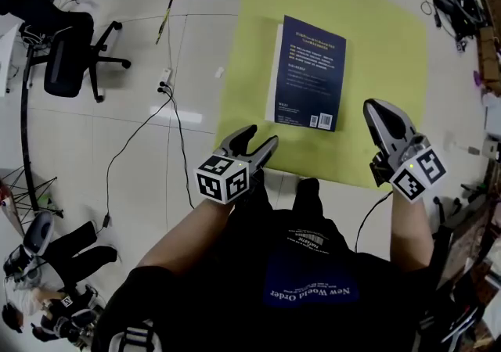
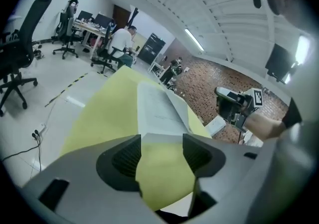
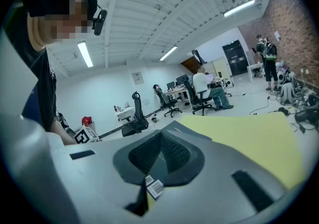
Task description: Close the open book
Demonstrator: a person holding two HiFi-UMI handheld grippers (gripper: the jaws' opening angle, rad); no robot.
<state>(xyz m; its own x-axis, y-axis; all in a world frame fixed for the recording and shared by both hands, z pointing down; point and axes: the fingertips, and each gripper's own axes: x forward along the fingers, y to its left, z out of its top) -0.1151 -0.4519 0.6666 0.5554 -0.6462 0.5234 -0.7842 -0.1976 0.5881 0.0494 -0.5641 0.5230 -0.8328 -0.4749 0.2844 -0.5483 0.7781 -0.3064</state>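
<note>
Left gripper (image 1: 261, 138), seen from the head view, hangs over the near left corner of the yellow-green mat (image 1: 383, 45) with its jaws spread and nothing between them. Right gripper (image 1: 377, 112) hangs over the mat's near right part with its jaws pressed together and empty. The book (image 1: 307, 73) lies closed on the mat between and beyond the two grippers, its dark blue back cover with a barcode facing up, and neither gripper touches it. The mat lies on a pale tiled floor, with a black office chair (image 1: 66, 53) and a black cable (image 1: 176, 131) off to the left

In the left gripper view the two ribbed pads stand well apart, only bare mat showing in the gap. The closed book lies just ahead of the tips, and the right gripper with its marker cube shows to the right

In the right gripper view the pads meet at their tips in a narrow wedge, gripping nothing. Mat stretches away to the right, and the left gripper's marker cube shows at the left; the book cannot be made out in this view
</note>
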